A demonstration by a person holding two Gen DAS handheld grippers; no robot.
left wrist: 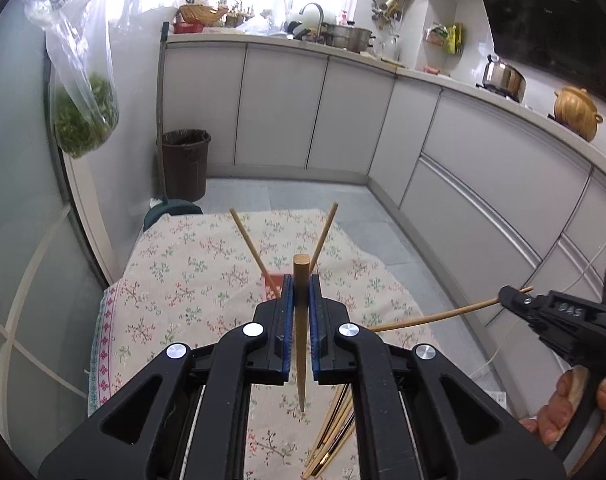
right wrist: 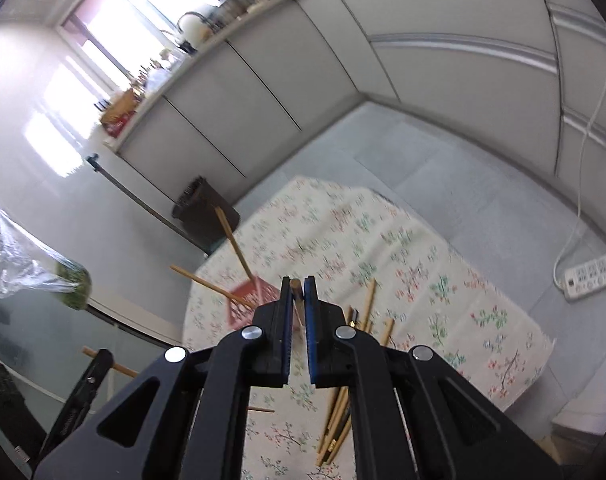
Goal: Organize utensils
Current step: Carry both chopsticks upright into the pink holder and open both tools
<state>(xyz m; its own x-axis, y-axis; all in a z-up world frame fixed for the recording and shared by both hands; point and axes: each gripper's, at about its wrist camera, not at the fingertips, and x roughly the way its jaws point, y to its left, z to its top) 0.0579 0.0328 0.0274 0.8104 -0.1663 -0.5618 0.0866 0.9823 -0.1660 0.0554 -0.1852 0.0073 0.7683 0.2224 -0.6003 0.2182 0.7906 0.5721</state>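
Our left gripper is clenched on one chopstick, its blunt end up and its point hanging toward the cloth; we hold it near the thick end, probably so the thin end can be steered into a holder. Our right gripper pinches a second chopstick close to its end. In the left view that stick trails out sideways from the right gripper, so we judge it lifted clear of the pile rather than ready to drop in.

Just beyond both claws sits the red holder, largely hidden in the left view, with two chopsticks already leaning out of it in a V. They splay because the holder is wide and nearly empty.

Below and to the right, loose chopsticks lie in a heap on the flowered tablecloth, touching and crossing one another. Most of the sorting, we reckon, is still ahead.
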